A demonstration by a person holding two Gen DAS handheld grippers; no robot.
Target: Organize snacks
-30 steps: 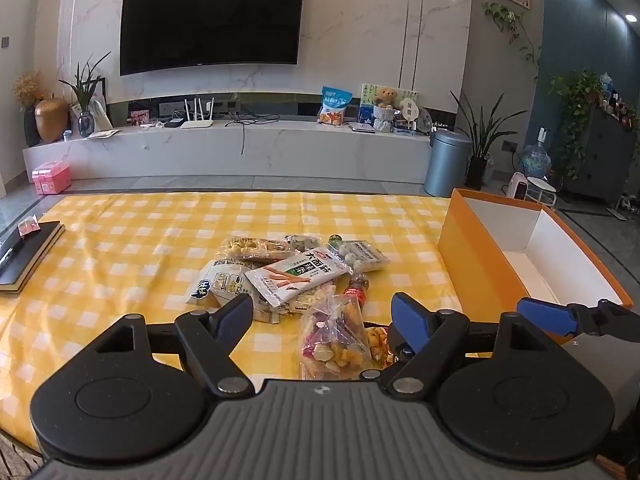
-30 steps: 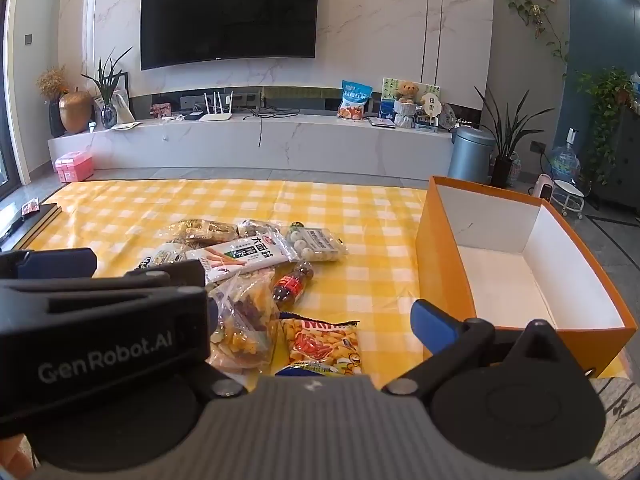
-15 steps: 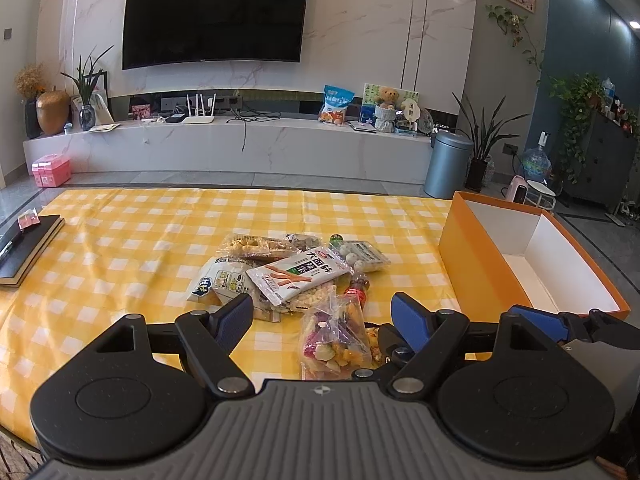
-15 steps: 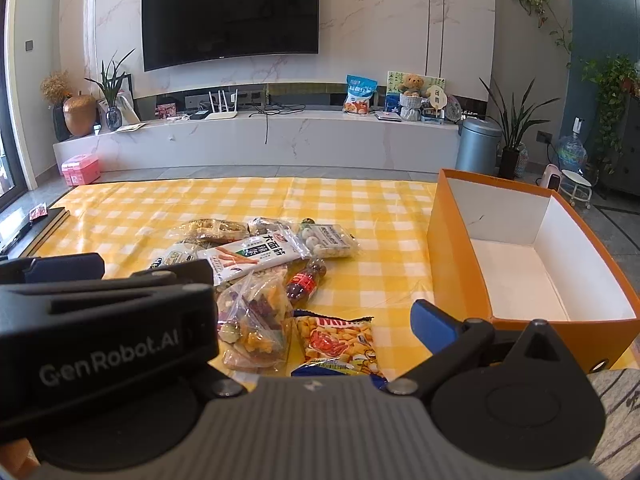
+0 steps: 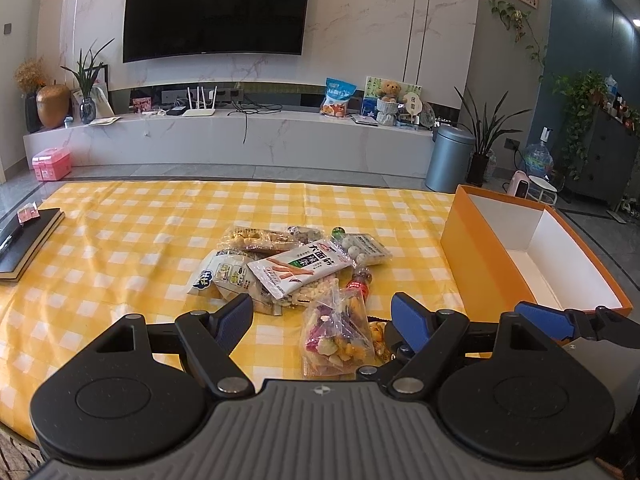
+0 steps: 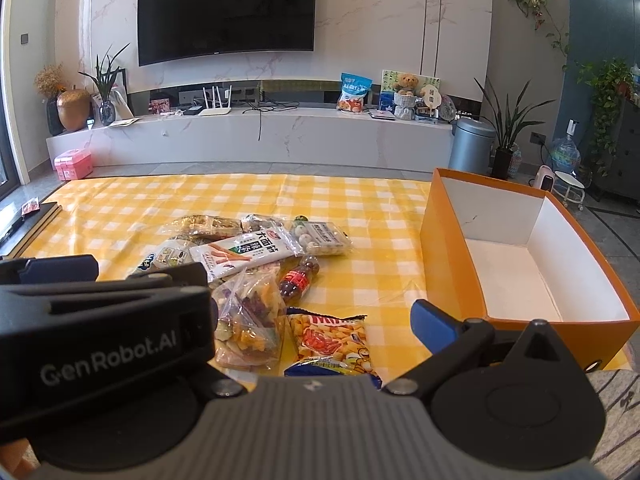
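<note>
A pile of snack packets lies mid-table on the yellow checked cloth: a white packet with green print, a clear bag of mixed dried fruit, a small cola bottle and a packet of round white sweets. An orange puffed-snack packet lies nearest me. The orange box, white inside and empty, stands to the right. My left gripper hovers open above the fruit bag. My right gripper looks open over the orange packet. Its left finger is hidden.
The left gripper's black body blocks the lower left of the right wrist view. A black notebook lies at the table's left edge. The orange box sits close to the right gripper. A TV stand runs along the far wall.
</note>
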